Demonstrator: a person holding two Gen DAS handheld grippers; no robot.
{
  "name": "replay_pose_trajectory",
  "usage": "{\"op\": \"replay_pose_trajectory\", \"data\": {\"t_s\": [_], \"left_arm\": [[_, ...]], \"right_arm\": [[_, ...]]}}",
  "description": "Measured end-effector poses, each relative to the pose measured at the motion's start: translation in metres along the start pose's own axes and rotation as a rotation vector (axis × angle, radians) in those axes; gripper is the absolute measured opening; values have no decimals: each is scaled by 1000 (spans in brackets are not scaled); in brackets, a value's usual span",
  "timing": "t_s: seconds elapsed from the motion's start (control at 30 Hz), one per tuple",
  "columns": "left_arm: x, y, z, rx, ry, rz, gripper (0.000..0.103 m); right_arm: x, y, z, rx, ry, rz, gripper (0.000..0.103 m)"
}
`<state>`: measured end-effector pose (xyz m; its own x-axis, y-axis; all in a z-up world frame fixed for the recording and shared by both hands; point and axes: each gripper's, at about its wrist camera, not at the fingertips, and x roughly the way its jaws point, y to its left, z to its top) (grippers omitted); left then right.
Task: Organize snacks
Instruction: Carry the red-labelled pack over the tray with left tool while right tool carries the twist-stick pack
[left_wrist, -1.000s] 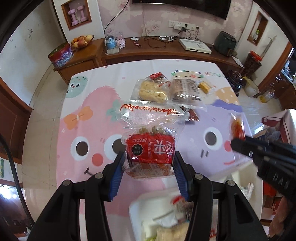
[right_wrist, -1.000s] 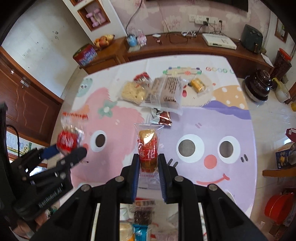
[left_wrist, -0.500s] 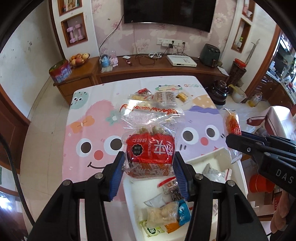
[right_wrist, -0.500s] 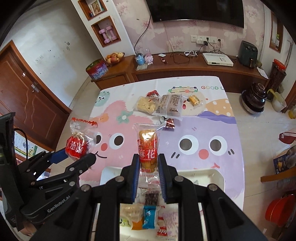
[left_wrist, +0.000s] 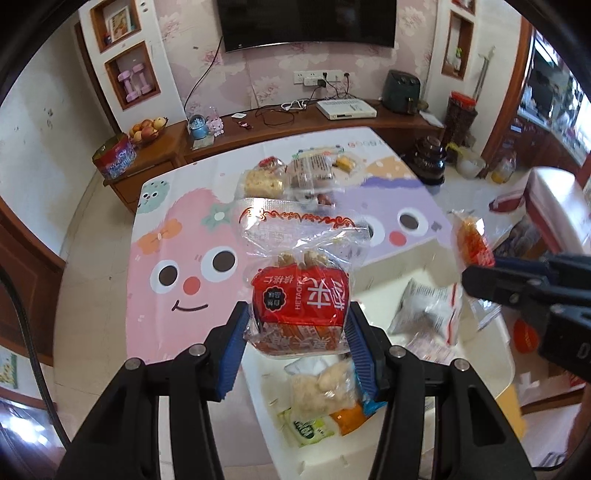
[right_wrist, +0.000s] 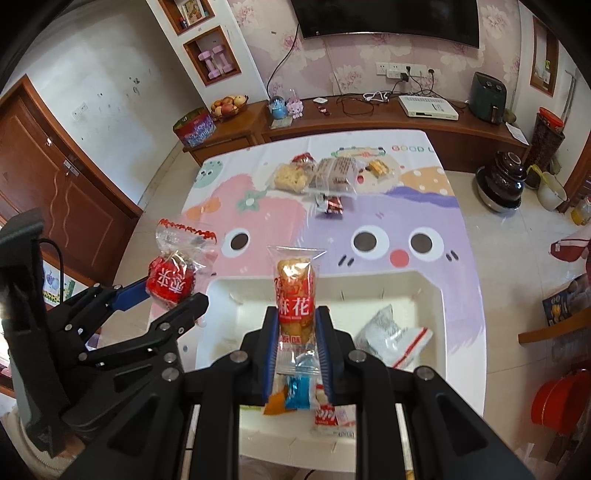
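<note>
Left claw (left_wrist: 297, 328): blue pads pressed on both sides of a clear bag with a red label (left_wrist: 300, 295), part open to the bag's width; bag held in the air above the white tray's (right_wrist: 430, 291) left end.
Right claw (right_wrist: 295, 334): closed narrow on a slim orange twist-snack packet (right_wrist: 295, 291), packet upright, top sticking out past the fingertips, over the tray's middle.
White tray: at the near edge of the surface (right_wrist: 424, 206); holds a white-grey packet (right_wrist: 391, 334) toward its right end, plus small blue, orange, green and pale packets (left_wrist: 325, 398) at its near side.
Loose snacks (right_wrist: 325, 175): cluster near the far edge of the surface, well apart from the tray; one small dark red packet (right_wrist: 332, 205) just nearer than the cluster.
Surface cover: cartoon faces, pink and purple.
</note>
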<state>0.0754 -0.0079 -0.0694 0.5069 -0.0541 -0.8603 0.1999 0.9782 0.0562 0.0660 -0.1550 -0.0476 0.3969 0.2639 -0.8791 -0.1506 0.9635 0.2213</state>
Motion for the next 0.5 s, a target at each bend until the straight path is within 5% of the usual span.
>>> {"op": "replay_pose_trajectory", "data": {"t_s": [0.5], "left_arm": [[41, -11, -55, 28, 155, -22, 51]], "right_arm": [[43, -10, -52, 7, 150, -65, 20]]}}
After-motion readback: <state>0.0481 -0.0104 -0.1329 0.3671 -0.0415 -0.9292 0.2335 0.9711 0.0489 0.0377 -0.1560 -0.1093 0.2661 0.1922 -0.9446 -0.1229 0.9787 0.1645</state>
